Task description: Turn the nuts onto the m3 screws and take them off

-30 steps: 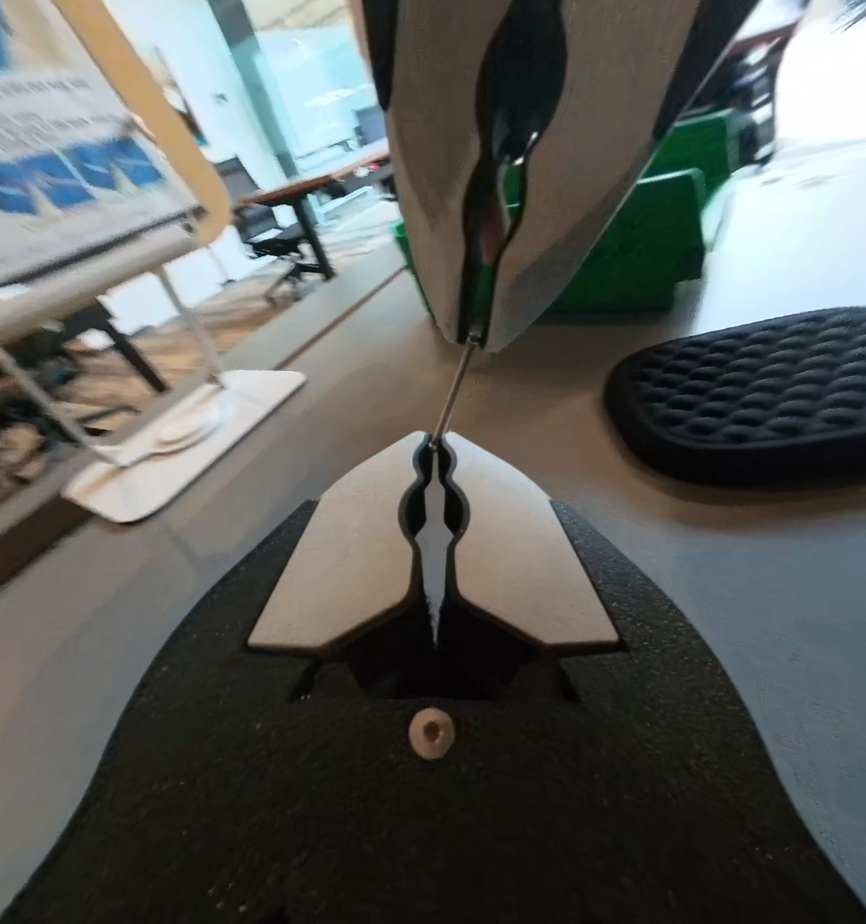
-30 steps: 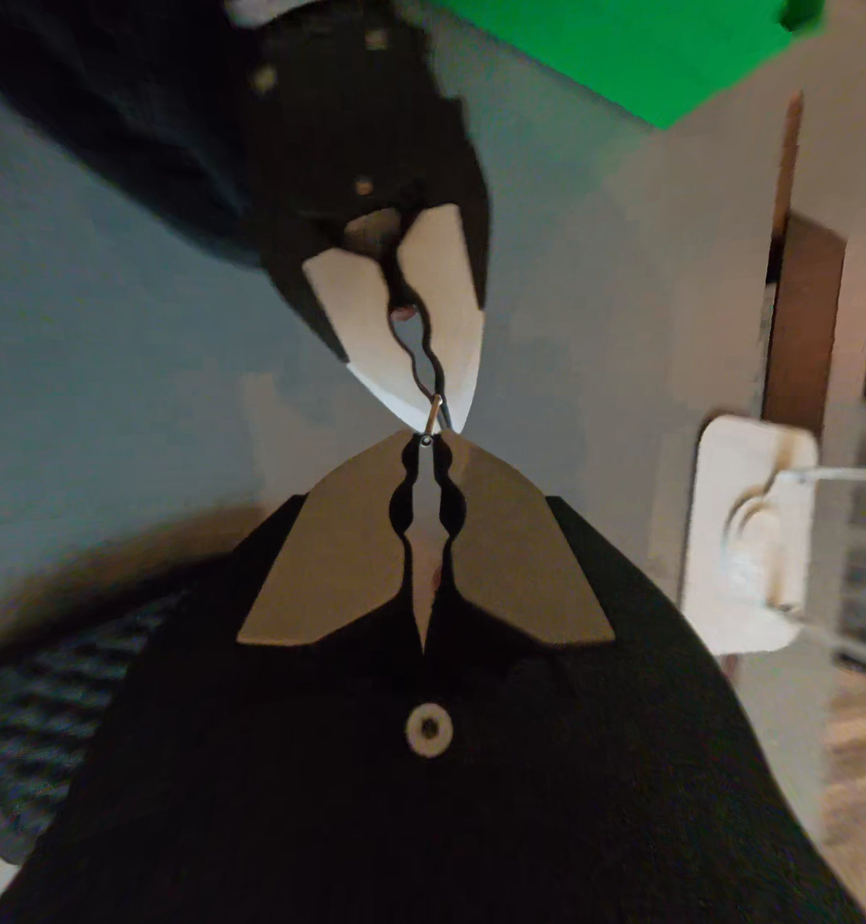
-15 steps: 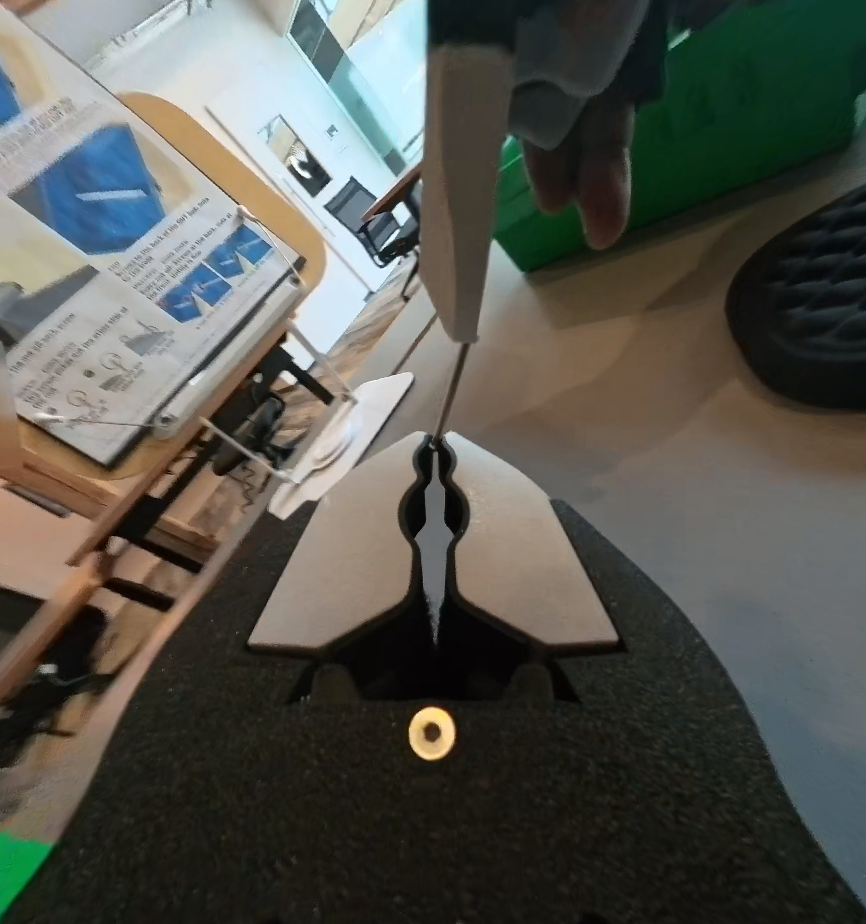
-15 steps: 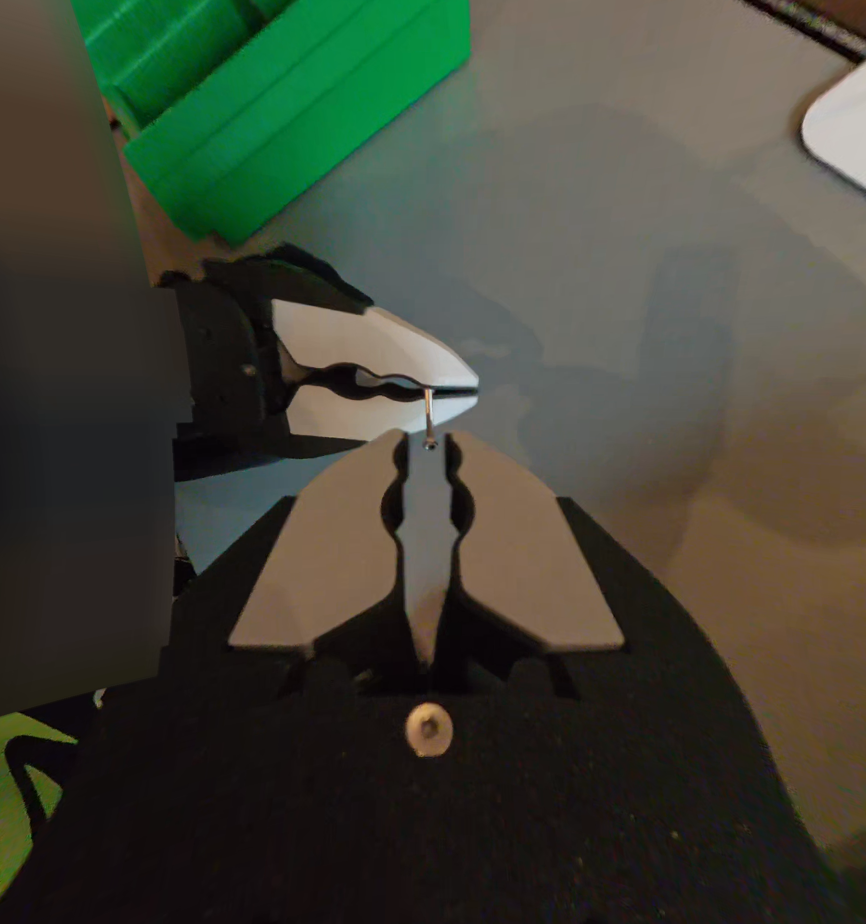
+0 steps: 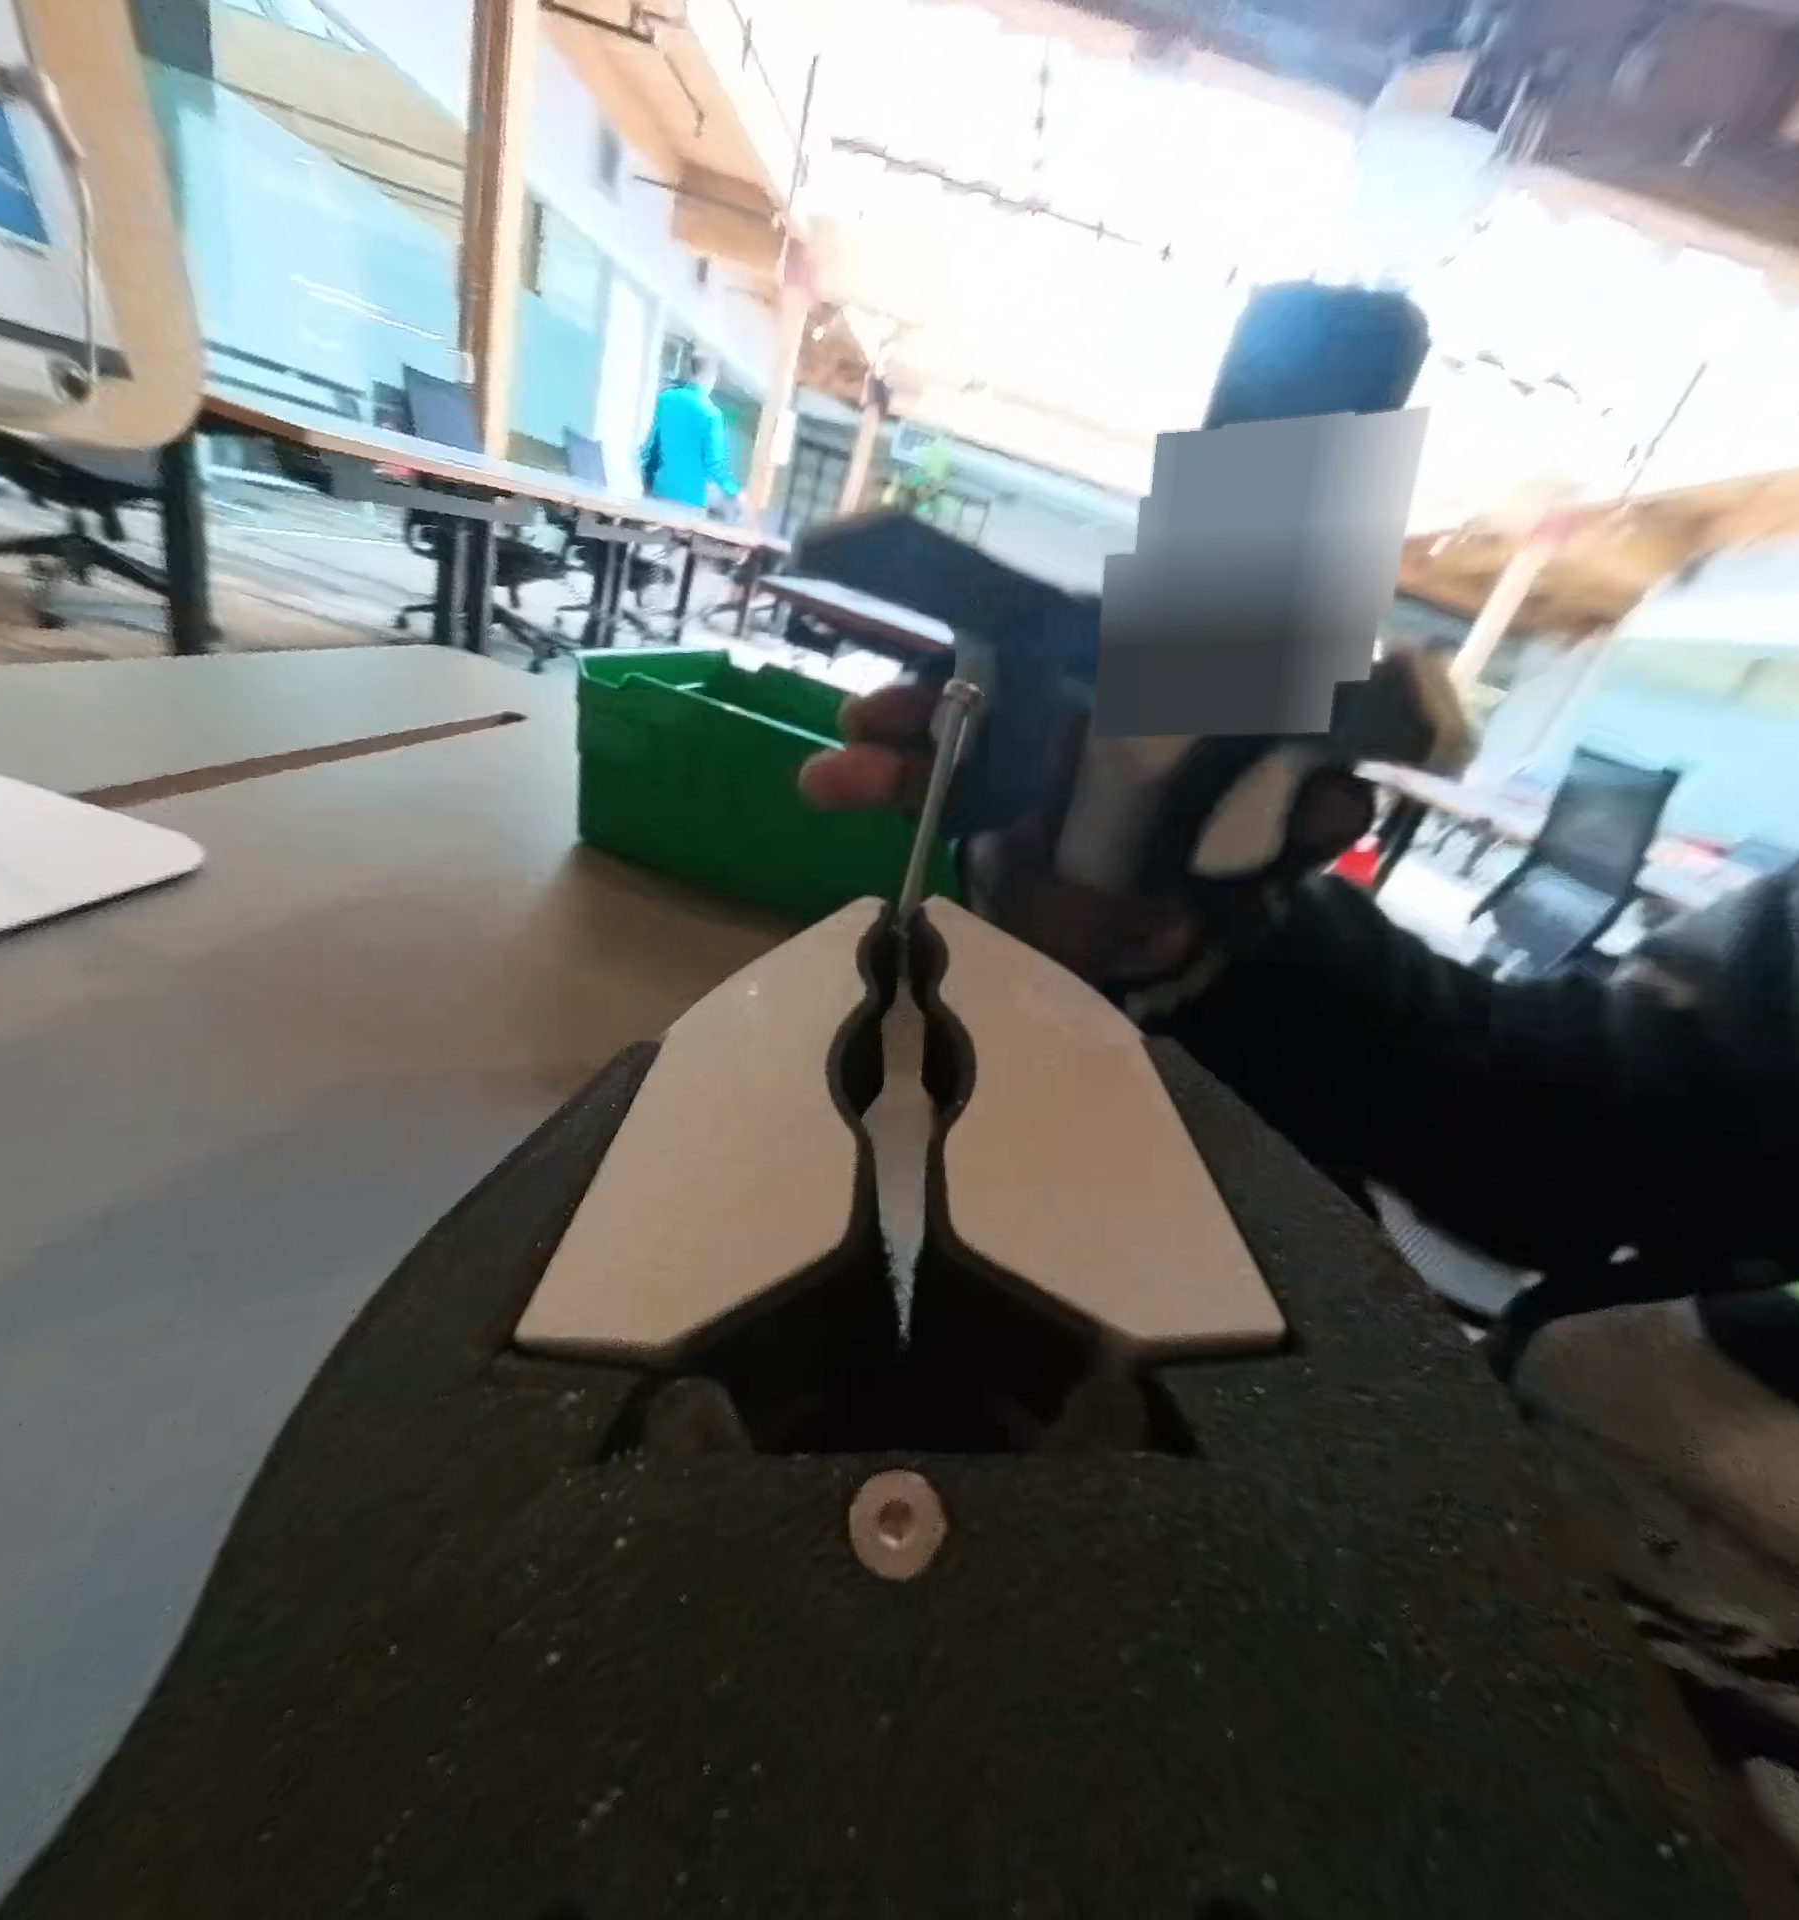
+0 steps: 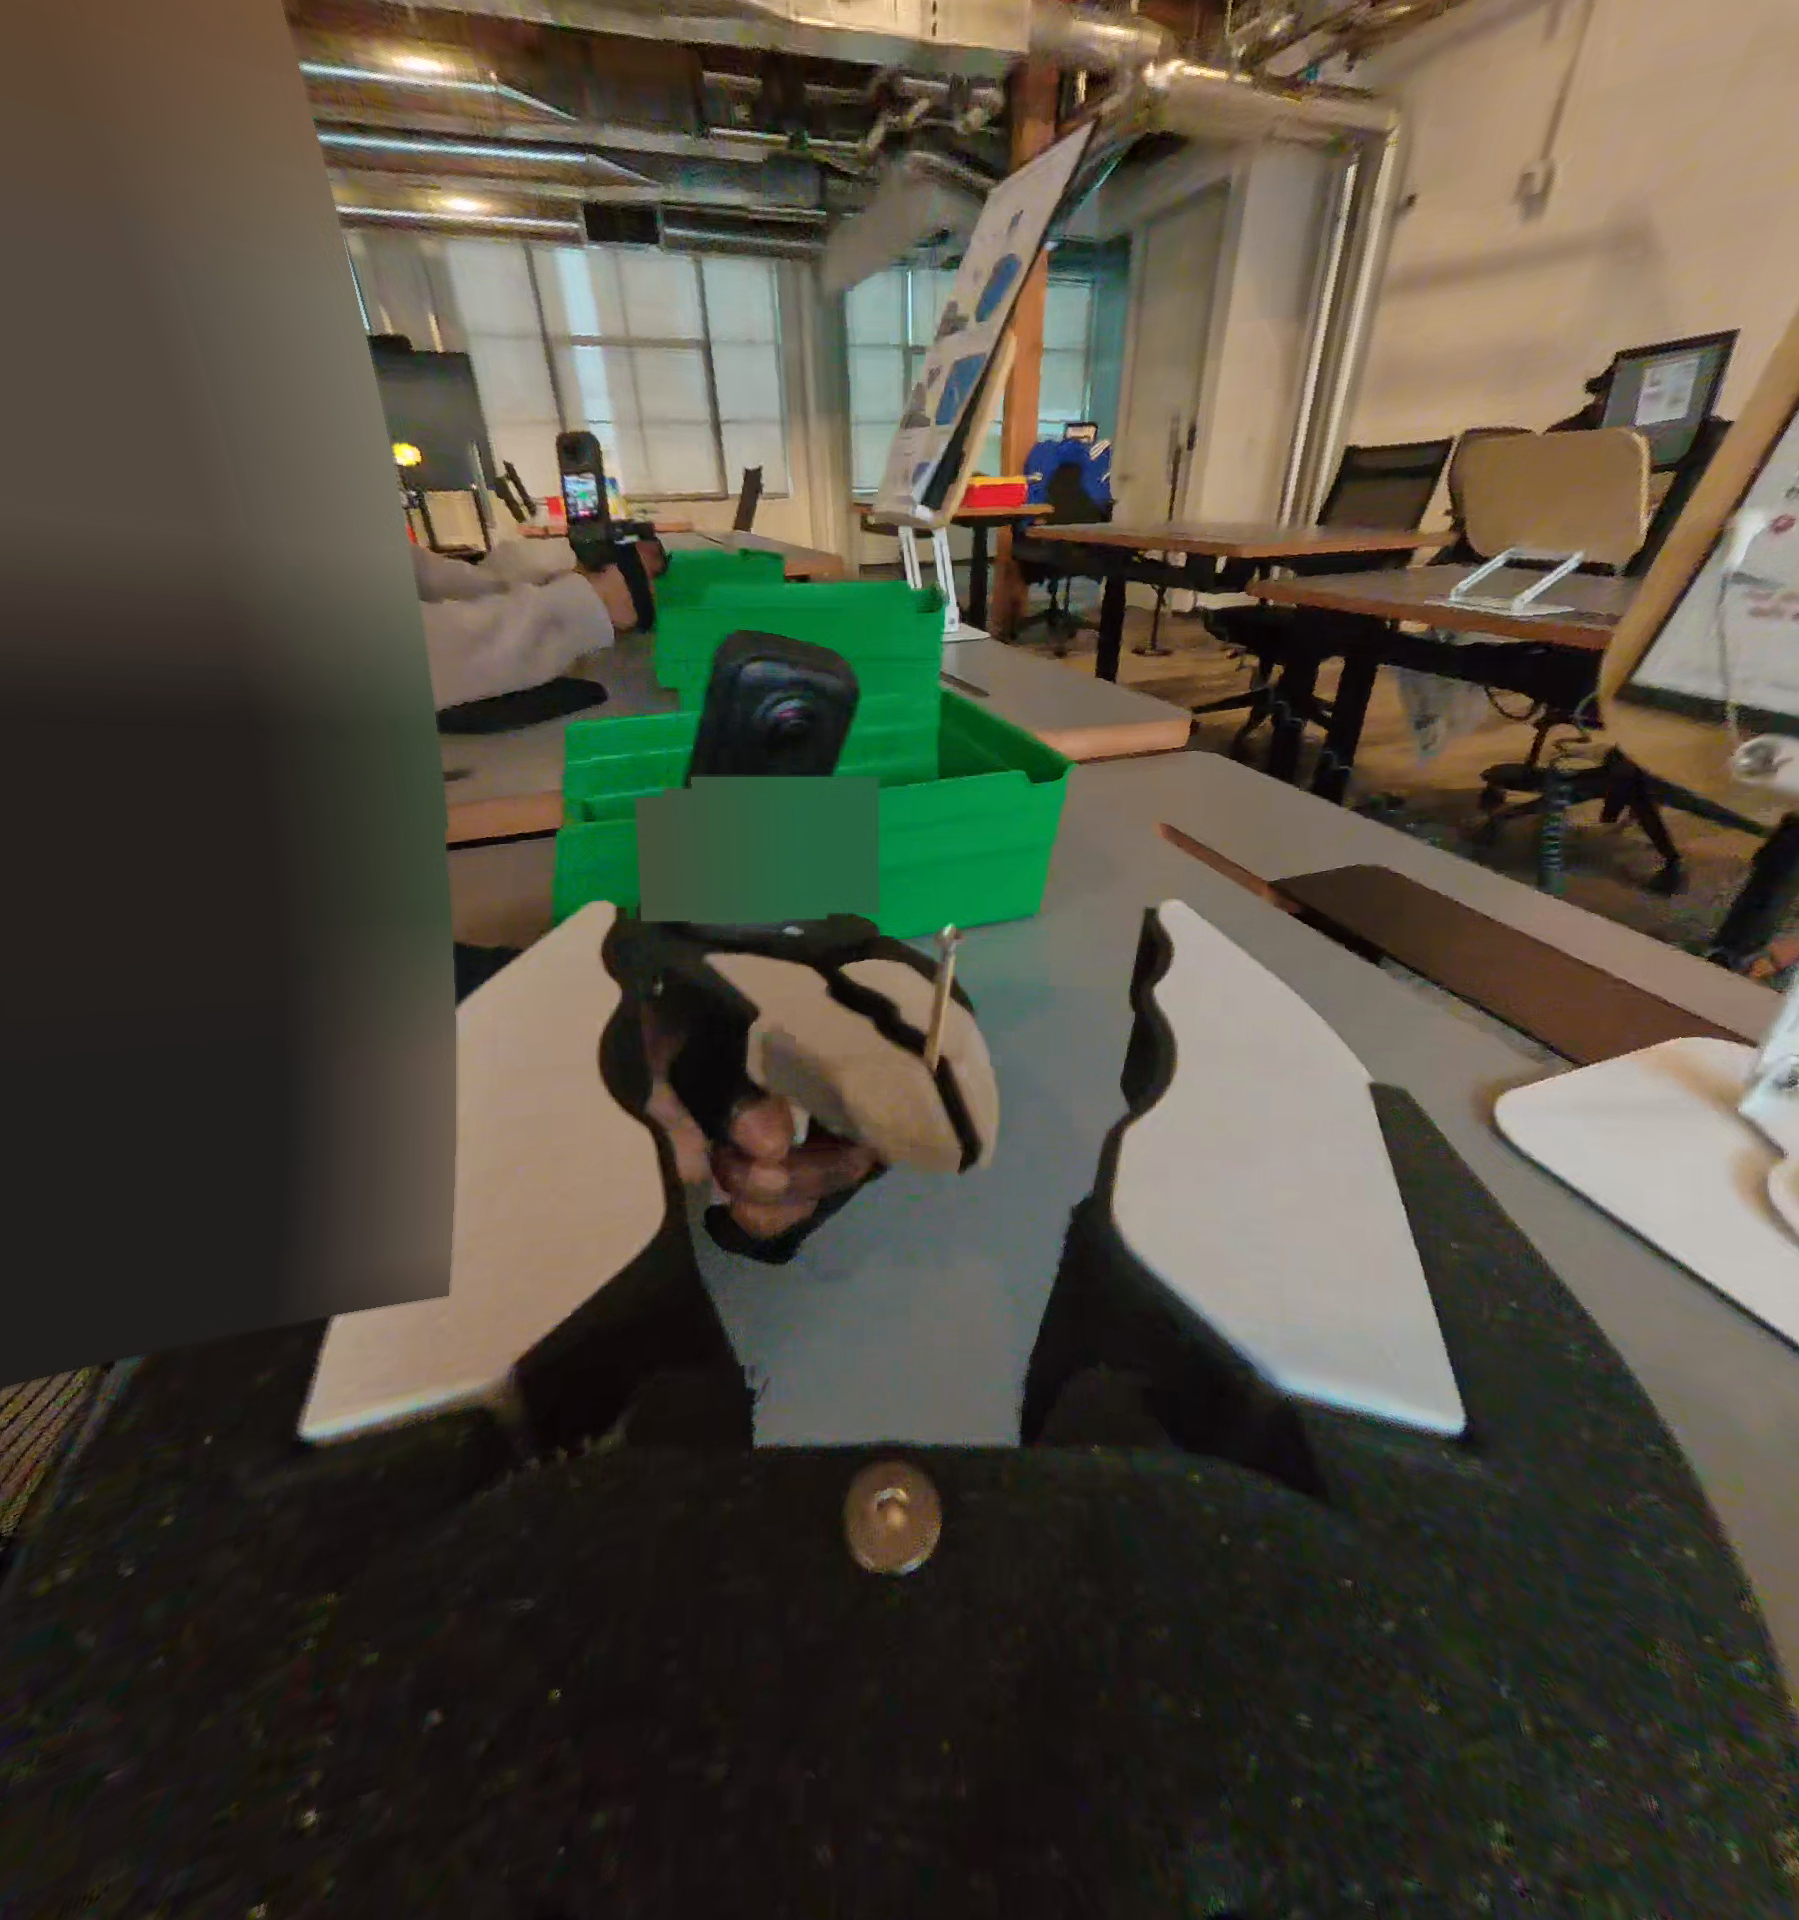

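Left wrist view: screw (image 5: pixel 931 805) upright, pinched at tongs' (image 5: pixel 905 920) tips.

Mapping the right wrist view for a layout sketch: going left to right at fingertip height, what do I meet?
Right gripper's left finger → left gripper holding the screw → right gripper's right finger → white stand base.

A green bin (image 6: pixel 978 831) stands on the grey tabletop (image 6: pixel 1238 831). A white stand base (image 6: pixel 1643 1164) lies at its right edge. Desks and chairs (image 6: pixel 1539 488) fill the room behind.
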`<act>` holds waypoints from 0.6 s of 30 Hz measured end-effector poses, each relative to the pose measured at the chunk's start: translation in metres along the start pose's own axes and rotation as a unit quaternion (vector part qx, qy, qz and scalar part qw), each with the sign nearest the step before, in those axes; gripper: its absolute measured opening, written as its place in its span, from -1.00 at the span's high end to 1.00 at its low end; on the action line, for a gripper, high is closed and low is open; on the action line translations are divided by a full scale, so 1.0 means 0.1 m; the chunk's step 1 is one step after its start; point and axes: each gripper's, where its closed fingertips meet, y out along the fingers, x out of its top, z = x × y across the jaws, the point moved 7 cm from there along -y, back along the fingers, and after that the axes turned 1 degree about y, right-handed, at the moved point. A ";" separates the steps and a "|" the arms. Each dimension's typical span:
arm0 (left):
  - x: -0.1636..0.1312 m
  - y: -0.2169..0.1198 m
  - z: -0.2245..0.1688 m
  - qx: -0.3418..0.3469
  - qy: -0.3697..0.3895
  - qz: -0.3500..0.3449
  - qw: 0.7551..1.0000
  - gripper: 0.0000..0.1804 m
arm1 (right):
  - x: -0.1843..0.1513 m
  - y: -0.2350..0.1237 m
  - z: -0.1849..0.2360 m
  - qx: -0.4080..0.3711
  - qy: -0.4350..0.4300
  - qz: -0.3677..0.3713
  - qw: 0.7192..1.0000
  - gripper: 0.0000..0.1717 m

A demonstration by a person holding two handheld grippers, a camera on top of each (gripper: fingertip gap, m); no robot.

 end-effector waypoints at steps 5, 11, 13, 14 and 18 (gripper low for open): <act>-0.10 -0.05 0.13 0.000 -0.030 -0.018 0.999 0.99 | -0.25 0.12 0.08 0.020 -0.017 0.010 1.000 -0.05; -0.20 0.03 0.09 -0.013 -0.022 0.004 1.000 0.99 | -0.30 0.23 0.12 0.037 -0.017 0.011 0.999 -0.08; -0.22 0.03 0.08 -0.014 -0.024 0.006 1.000 0.99 | -0.31 0.23 0.12 0.038 -0.014 0.009 0.999 -0.08; -0.22 0.03 0.09 -0.016 -0.028 0.003 0.999 0.99 | -0.31 0.23 0.11 0.039 -0.008 0.006 0.999 -0.08; -0.19 0.01 0.11 -0.012 -0.033 -0.009 0.999 0.99 | -0.31 0.22 0.09 0.039 0.002 0.003 0.999 -0.05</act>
